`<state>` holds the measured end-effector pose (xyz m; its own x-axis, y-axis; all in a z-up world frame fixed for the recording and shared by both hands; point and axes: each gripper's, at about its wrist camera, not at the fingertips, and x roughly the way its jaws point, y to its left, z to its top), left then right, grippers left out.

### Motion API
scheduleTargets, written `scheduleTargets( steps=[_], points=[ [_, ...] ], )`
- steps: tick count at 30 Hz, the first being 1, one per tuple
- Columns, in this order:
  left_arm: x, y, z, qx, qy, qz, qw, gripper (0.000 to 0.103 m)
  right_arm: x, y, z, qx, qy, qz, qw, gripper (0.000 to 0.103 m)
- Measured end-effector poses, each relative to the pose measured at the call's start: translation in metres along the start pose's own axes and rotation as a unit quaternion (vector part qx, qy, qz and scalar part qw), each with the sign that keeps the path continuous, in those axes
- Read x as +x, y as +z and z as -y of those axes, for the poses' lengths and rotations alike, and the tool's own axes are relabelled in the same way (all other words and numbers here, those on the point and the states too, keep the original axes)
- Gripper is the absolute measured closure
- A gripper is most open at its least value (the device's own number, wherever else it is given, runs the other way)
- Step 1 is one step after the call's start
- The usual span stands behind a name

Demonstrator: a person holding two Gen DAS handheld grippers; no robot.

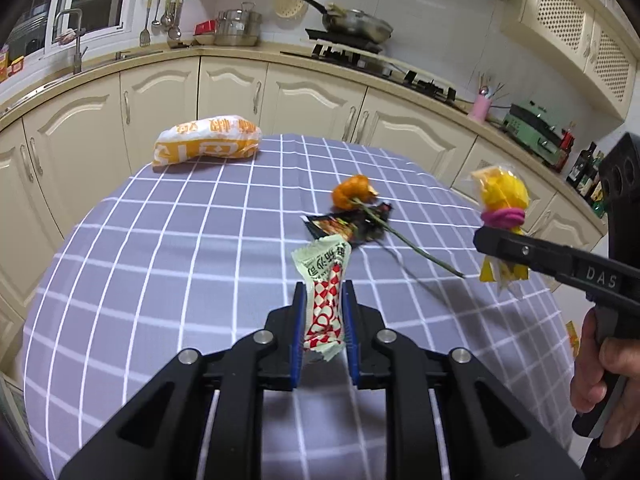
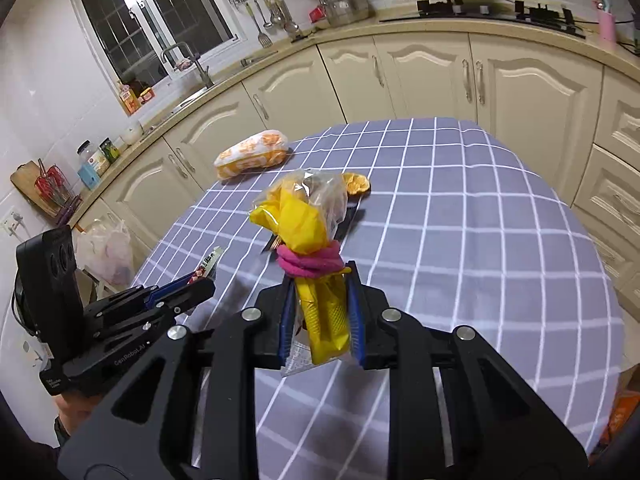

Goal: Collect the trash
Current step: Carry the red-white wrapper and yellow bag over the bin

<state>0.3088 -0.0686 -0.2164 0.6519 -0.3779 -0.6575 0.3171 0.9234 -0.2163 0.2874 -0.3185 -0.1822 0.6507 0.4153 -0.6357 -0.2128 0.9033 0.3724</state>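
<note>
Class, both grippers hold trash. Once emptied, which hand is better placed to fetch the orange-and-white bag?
Left, probably: the orange-and-white crumpled bag lies on the left gripper's side; the right gripper is across the table.

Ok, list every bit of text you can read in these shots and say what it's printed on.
"DAS" – on the right tongs, side of one finger.
"GenRoboAI" – on the left tongs, along the body.
Green and red wrapper in the left tongs: Chinese characters, not legible to me.
Orange and white bag: large characters, upside down, unreadable.
Black sachet: blurred.
</note>
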Motion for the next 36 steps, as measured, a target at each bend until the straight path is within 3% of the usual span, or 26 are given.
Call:
scheduleTargets(
  steps=[10, 16, 23, 30, 36],
  points=[
    [-0.059, -0.016, 0.046, 0.004, -0.022, 0.048, 0.9986, 0.087, -0.085, -0.032, 0.003, 0.016, -0.013, 0.053, 0.998, 0.080],
    [-0.082, -0.019, 0.109, 0.043, -0.060, 0.065, 0.9951, 0.087, -0.137, -0.051, 0.020, 0.035, -0.038, 0.086, 0.995, 0.080],
    [-0.095, -0.028, 0.181, 0.084, -0.107, 0.073, 0.9880, 0.087, -0.208, -0.084, 0.063, 0.071, -0.098, 0.123, 0.985, 0.080],
    [-0.088, -0.048, 0.256, 0.126, -0.170, 0.052, 0.9760, 0.087, -0.262, -0.129, 0.126, 0.142, -0.162, 0.140, 0.967, 0.080],
    [-0.067, -0.077, 0.310, 0.159, -0.208, 0.011, 0.9651, 0.087, -0.291, -0.175, 0.183, 0.209, -0.209, 0.136, 0.946, 0.080]
  ],
)
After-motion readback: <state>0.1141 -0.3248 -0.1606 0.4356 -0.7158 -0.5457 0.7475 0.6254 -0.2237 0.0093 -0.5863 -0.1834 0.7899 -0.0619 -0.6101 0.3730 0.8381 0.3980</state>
